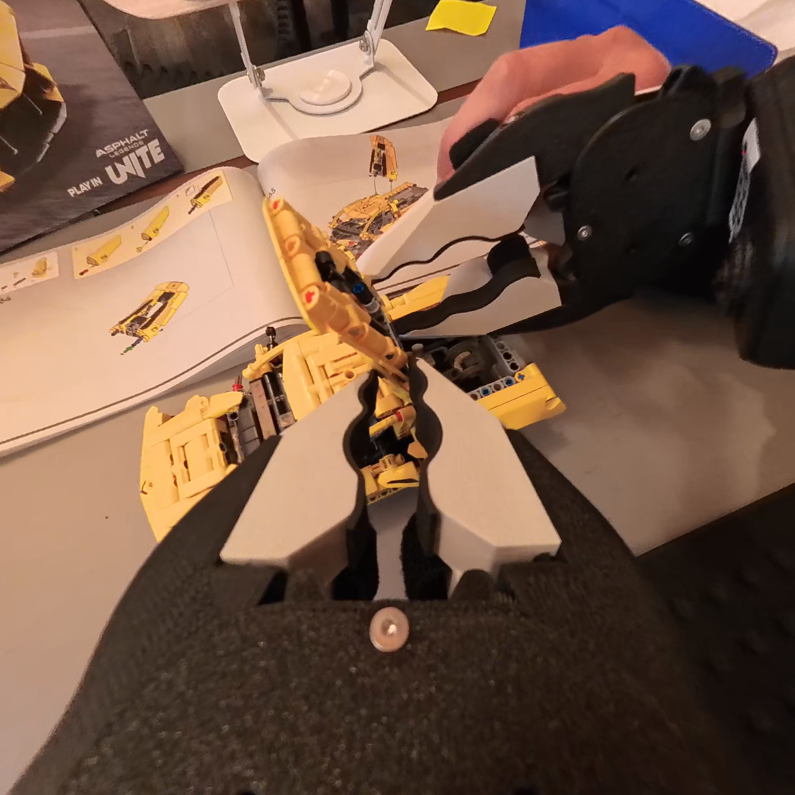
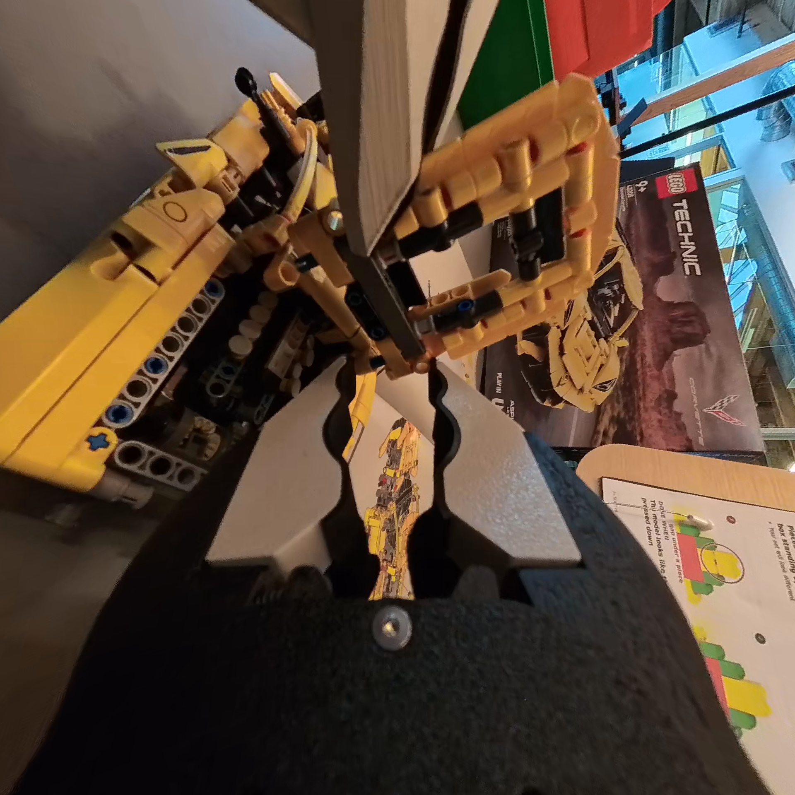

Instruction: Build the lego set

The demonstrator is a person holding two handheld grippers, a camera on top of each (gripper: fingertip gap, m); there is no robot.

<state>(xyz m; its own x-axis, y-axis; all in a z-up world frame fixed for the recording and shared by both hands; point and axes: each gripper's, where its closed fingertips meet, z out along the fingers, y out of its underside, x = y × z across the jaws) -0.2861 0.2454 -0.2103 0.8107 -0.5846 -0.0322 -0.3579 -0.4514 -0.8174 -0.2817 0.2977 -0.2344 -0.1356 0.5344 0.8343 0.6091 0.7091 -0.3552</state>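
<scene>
While left gripper (image 1: 411, 370) pinches yellow frame (image 1: 318, 284), right gripper (image 2: 389, 370) w/ jaws parted.

One car (image 1: 301, 387) — two claws (image 1: 411, 370).

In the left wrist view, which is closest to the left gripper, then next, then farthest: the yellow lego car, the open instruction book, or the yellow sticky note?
From the left gripper:
1. yellow lego car, right under the fingertips.
2. instruction book, beyond the car, to the left.
3. yellow sticky note, far back at the top edge.
</scene>
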